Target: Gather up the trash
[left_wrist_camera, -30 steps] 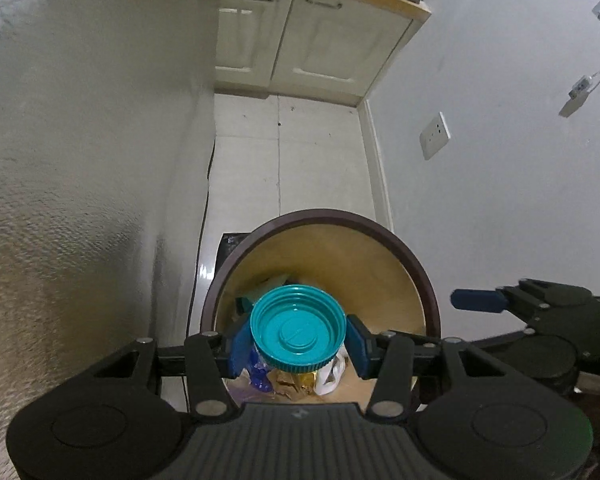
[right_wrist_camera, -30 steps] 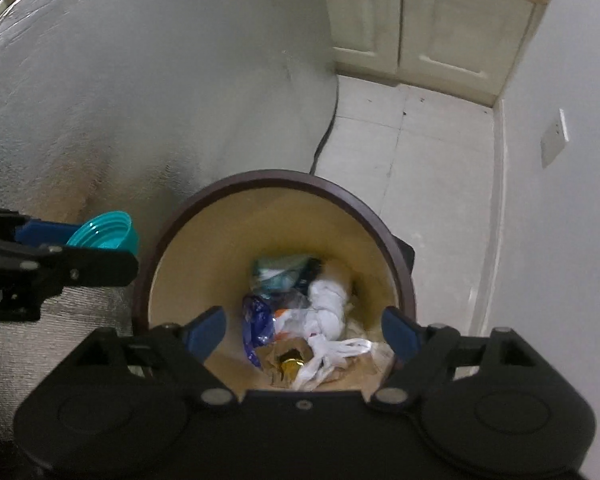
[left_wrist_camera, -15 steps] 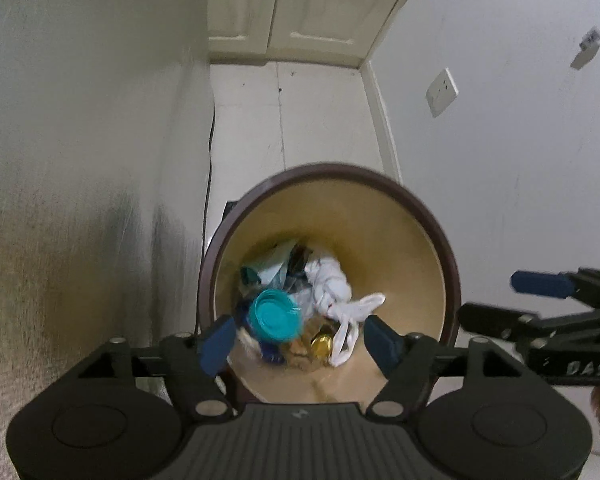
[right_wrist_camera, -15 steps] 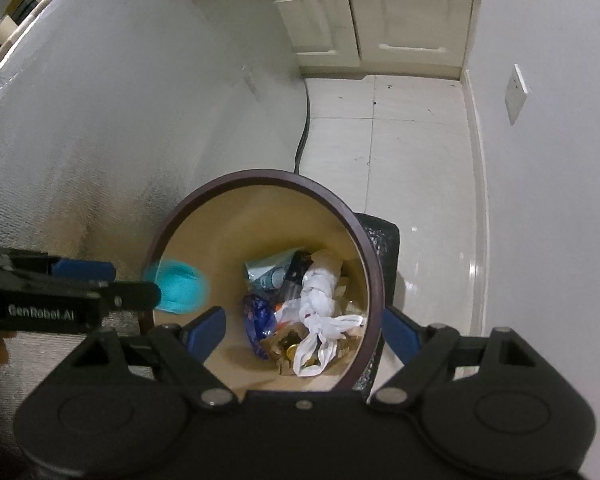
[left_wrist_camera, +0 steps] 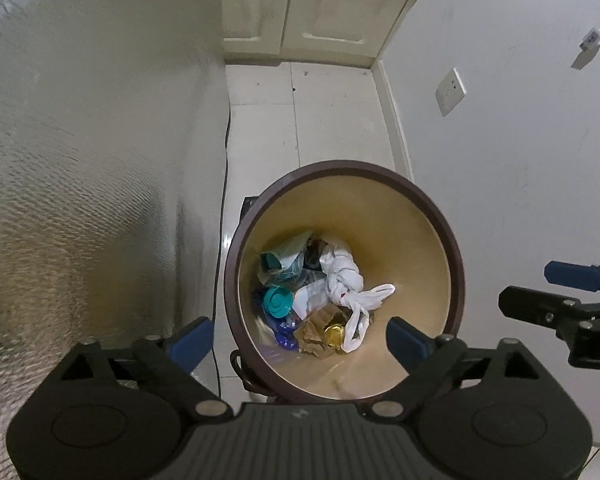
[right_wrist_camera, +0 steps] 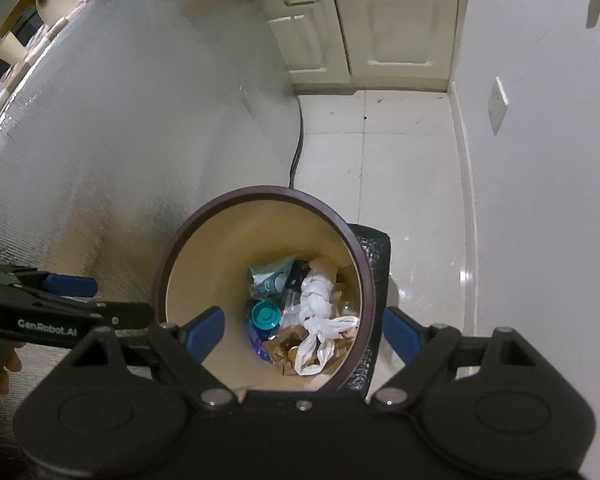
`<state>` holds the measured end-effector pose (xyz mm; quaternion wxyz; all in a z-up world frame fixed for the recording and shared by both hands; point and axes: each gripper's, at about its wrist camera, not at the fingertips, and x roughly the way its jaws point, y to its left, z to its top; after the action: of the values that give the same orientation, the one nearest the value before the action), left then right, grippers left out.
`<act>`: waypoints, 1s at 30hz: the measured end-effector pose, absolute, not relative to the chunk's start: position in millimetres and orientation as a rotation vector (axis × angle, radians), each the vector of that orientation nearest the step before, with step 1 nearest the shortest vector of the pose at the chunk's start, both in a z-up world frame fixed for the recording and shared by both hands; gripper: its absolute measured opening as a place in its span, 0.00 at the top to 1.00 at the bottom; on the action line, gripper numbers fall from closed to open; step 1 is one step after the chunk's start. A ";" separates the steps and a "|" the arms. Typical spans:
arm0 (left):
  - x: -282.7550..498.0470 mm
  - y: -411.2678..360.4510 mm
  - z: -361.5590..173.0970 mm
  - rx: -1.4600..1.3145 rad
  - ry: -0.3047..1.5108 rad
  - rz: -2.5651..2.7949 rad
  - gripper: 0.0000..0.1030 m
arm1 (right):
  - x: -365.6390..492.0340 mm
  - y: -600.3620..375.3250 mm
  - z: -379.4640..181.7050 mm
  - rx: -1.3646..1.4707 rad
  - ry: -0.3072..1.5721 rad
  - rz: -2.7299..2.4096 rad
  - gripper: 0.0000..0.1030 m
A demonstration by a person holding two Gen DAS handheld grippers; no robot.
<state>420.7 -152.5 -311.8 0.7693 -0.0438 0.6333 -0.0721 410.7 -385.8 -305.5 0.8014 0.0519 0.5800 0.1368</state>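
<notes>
A round bin with a dark brown rim (left_wrist_camera: 342,166) (right_wrist_camera: 260,191) stands on the floor below both grippers. A teal lid (left_wrist_camera: 277,301) (right_wrist_camera: 265,315) lies inside it at the left, among a knotted white bag (left_wrist_camera: 345,276) (right_wrist_camera: 315,298), wrappers and a gold can (left_wrist_camera: 334,333). My left gripper (left_wrist_camera: 300,334) is open and empty above the bin. My right gripper (right_wrist_camera: 303,326) is open and empty above it too; it also shows at the right edge of the left wrist view (left_wrist_camera: 556,292).
A silvery textured wall (left_wrist_camera: 80,200) (right_wrist_camera: 100,152) runs along the left of the bin. A white wall with a socket (left_wrist_camera: 450,92) is on the right. Cream cabinets (left_wrist_camera: 320,8) (right_wrist_camera: 372,32) close the far end of the tiled floor (left_wrist_camera: 300,120). A black cable (right_wrist_camera: 298,144) runs down the wall.
My left gripper opened and let go of the teal lid, which fell into the bin. Both grippers have risen higher above the bin.
</notes>
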 end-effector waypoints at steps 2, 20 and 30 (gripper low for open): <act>419.6 -151.3 -305.3 -0.106 1.366 -0.152 0.05 | 408.9 -386.8 -300.0 0.112 1.241 0.288 0.14; 394.3 -145.1 -210.7 -0.082 1.230 -0.104 0.00 | 386.8 -388.1 -213.5 0.105 1.126 0.238 0.01; 353.5 -126.2 -153.1 -0.117 1.152 -0.090 0.00 | 349.5 -377.9 -155.0 0.085 1.049 0.213 0.00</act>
<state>353.5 -126.2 -153.1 0.8362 -0.0551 0.5440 -0.0427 349.5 -377.9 -155.0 0.8593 0.0404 0.4997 0.1017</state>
